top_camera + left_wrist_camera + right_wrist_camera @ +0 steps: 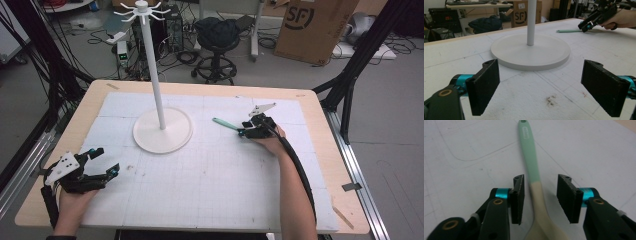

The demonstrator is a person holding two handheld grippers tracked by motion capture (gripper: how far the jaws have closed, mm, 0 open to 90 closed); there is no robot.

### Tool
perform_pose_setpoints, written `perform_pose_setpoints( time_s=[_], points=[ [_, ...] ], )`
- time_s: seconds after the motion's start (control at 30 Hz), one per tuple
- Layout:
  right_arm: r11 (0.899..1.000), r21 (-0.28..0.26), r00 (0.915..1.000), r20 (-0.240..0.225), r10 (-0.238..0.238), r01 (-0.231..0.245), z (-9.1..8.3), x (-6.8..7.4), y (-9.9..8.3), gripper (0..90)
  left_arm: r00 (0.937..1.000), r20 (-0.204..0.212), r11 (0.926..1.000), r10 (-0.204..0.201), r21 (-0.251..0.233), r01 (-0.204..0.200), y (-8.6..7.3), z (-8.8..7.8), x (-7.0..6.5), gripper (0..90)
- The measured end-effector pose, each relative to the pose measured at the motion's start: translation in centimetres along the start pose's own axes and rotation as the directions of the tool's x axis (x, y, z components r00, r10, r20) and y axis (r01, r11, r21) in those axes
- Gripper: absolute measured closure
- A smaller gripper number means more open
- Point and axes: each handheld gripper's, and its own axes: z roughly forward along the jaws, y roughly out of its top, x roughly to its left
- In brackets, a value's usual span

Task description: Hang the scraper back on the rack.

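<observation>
Spoon (534, 182), mint handle and cream bowl end, lies flat on the white foam mat (210, 170) toward the tabletop's far right, between the right gripper (540, 197) jaws, which stand part open with gaps both sides, pads not touching it. Left gripper (540, 87) near the front left corner, jaws wide apart, holding nothing. White stand (161, 130) with round base sits left of the spoon, apart from it, nothing blocking it.

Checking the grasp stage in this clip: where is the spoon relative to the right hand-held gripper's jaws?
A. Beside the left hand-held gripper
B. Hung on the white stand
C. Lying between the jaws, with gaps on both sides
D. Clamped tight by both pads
C: in the right gripper view the spoon lies on the table between the right hand-held gripper jaws, clear of both pads.
</observation>
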Motion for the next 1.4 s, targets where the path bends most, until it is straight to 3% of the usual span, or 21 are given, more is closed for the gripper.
perform_pose_setpoints(
  time_s=[0.1,0.33,0.5,0.73,0.9,1.07,1.4],
  points=[
    [1.000,0.011,0.9997,-0.022,-0.008,0.008,0.0,0.1,0.1,68.5,1.0000,-0.001,1.0000,0.000,0.000,0.000,0.0,0.0,0.0,15.9],
    [1.000,0.006,0.9984,-0.050,0.026,-0.026,0.0,-0.3,0.0,69.3,1.0000,0.000,1.0000,0.006,0.001,-0.006,0.0,0.0,0.0,15.9],
    [0.999,-0.002,0.9972,-0.054,0.053,-0.053,-0.1,-0.6,-0.2,78.3,1.0000,-0.002,1.0000,0.005,0.001,-0.005,0.0,0.0,-0.1,16.0],
    [1.000,0.007,0.9994,-0.027,0.021,-0.021,0.0,-0.4,0.0,80.8,1.0000,-0.003,1.0000,0.007,0.004,-0.007,0.0,0.0,-0.1,16.0],
    [0.999,0.017,0.9994,-0.013,0.032,-0.032,-0.3,0.0,0.3,81.3,1.0000,-0.002,1.0000,0.006,0.004,-0.006,0.0,0.0,-0.1,16.1],
    [0.998,-0.046,0.9977,-0.049,0.047,-0.050,-2.1,0.7,1.5,81.5,1.0000,-0.002,1.0000,0.005,0.002,-0.005,0.0,0.0,-0.1,16.1],
    [0.982,-0.181,0.9937,-0.108,0.027,-0.046,-8.3,3.3,6.3,81.5,1.0000,-0.005,1.0000,0.002,0.003,-0.002,0.0,0.0,0.0,16.1]
  ],
)
